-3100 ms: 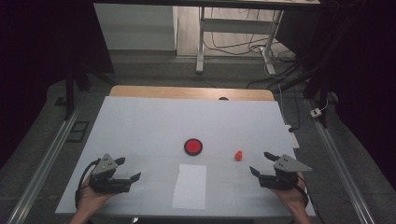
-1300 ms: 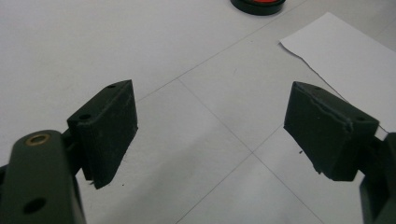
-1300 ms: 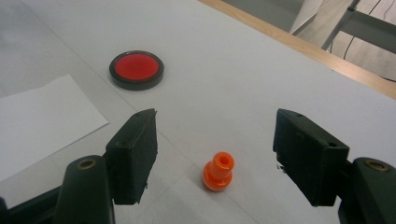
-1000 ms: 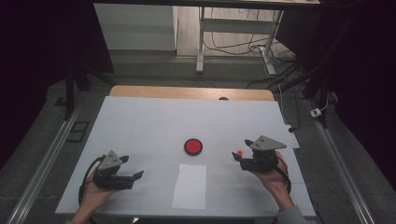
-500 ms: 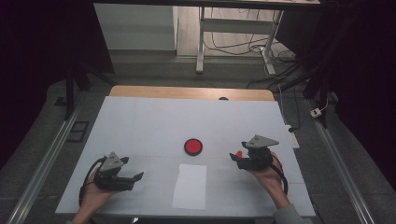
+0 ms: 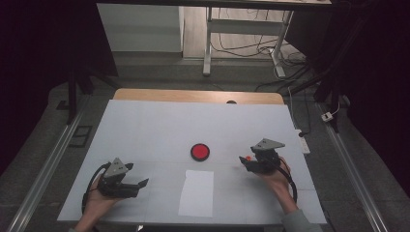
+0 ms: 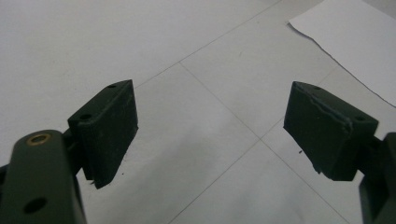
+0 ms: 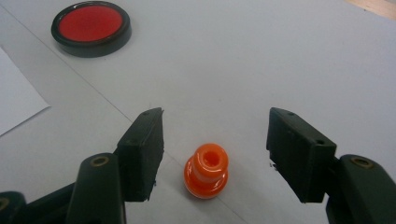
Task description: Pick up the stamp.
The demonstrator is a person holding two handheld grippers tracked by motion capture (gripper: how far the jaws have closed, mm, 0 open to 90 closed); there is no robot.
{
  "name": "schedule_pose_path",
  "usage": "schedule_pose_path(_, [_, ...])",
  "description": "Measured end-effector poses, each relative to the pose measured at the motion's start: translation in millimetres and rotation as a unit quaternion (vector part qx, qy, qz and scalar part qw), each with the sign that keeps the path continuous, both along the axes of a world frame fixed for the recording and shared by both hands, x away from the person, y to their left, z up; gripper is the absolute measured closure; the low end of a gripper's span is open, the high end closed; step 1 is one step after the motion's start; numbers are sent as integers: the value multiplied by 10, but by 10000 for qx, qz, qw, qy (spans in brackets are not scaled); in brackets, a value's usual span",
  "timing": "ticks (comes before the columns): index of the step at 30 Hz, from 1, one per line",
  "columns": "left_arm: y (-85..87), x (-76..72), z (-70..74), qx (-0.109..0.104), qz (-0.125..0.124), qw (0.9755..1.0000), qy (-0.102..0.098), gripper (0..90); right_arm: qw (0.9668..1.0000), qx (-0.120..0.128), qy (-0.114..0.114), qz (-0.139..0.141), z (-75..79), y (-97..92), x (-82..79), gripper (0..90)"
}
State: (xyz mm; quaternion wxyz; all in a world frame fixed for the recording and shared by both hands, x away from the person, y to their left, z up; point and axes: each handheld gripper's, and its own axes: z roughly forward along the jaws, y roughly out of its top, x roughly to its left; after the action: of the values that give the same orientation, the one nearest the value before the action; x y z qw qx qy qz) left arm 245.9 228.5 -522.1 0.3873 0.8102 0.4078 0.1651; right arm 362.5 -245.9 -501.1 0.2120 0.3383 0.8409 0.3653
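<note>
With the orange peg (image 8: 206,171) standing upright on the desk (image 6: 145,130) between the right gripper (image 8: 215,156)'s jaws, which have just been closing but are not yet touching it, the peg could be tipped if one pad met it first.

The high view looks forward and down over the whole table (image 6: 145,125). Each gripper view sits close above its near edge; both share the white paper sheet (image 6: 197,192).
</note>
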Motion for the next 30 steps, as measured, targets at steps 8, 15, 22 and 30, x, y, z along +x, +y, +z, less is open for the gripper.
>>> schedule_pose_path(8, [10, 5, -10, -1, 4, 10000, 11, 179, 9998, 116, 87, -97, -75, -49, 9, 457])
schedule_pose_path(15, [17, 7, -13, 9, 2, 10000, 15, 179, 9998, 154, 144, -57, -101, -43, 2, 524])
schedule_pose_path(22, [21, 8, -16, 23, -7, 10000, 14, 179, 9998, 97, 171, -62, -119, -29, -3, 580])
schedule_pose_path(30, [23, 6, -18, 44, -2, 10000, 13, 179, 9997, 142, 187, -35, -127, -37, -13, 703])
